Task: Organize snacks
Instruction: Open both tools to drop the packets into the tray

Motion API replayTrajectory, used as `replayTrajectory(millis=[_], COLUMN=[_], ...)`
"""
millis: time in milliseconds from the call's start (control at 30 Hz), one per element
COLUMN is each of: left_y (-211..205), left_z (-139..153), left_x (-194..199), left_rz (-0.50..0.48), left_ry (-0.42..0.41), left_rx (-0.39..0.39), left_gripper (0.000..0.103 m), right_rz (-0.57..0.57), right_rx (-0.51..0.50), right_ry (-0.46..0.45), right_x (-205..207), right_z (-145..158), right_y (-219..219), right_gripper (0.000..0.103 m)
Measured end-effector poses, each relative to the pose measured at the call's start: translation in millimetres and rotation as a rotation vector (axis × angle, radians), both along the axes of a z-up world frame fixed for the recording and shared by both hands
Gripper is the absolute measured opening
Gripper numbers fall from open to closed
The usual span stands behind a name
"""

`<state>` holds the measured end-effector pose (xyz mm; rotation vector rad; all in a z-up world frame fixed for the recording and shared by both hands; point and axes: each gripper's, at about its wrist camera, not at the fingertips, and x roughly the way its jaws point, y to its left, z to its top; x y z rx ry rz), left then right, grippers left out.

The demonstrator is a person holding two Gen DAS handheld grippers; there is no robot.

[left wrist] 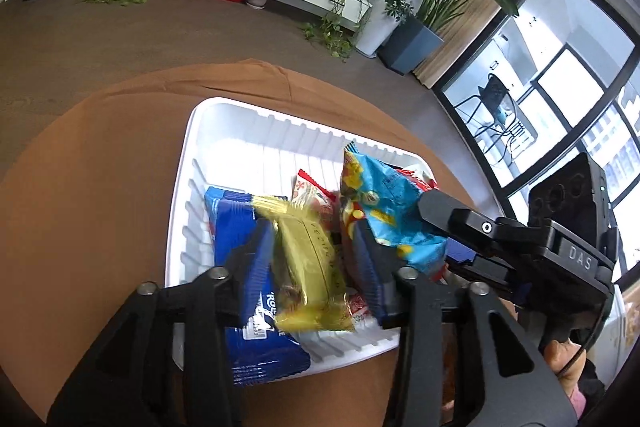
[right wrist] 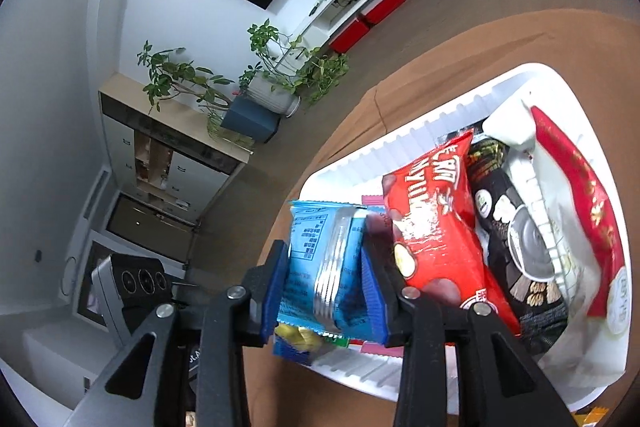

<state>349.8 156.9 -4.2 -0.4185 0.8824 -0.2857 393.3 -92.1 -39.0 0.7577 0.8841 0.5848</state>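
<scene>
Brown cloth over a round table (left wrist: 100,211), with a white ribbed plastic tray (left wrist: 248,131) set on it and already holding most of the snacks. Lying packed in the tray: a white-and-red bag (right wrist: 576,187) along one side, a red packet (right wrist: 436,223) and a black packet (right wrist: 512,247) beside it, a dark blue packet (left wrist: 240,247) flat at the other end. Well advanced, then, judging by the filled tray; seemingly left are the two packets in the grippers, both just over the tray and not yet laid down.

Left gripper (left wrist: 316,259) partly spread around a yellow packet (left wrist: 312,267); pads apparently beside its edges, firm pressure not certain, blur on the wrapper. Long axis running away from the camera along the fingers, far crimped end tipped toward the tray's middle.

Right gripper (right wrist: 326,279) pinching a light blue packet (right wrist: 324,259) across its width, silver back seam facing the camera. Long axis likewise along the fingers, far end pointing at the tray's near corner, packet standing on edge rather than flat.
</scene>
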Motion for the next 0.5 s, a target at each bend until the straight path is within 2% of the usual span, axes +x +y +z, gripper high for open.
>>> replayTrajectory(millis=[200, 500], left_y=[4.8, 4.2], left_z=[3.2, 28.4], left_x=[-3.7, -47.0], left_rz=[0.012, 0.029], left_ry=[-0.032, -0.094], left_rx=[-0.002, 0.042], left_gripper=[0.045, 0.048], right_rz=[0.000, 0.008], right_rx=[-0.003, 0.012], right_ry=[-0.038, -0.085], right_x=[-5.9, -35.5], right_z=[7.2, 26.7], right_y=[2.6, -2.8], right_gripper=[0.056, 0.063])
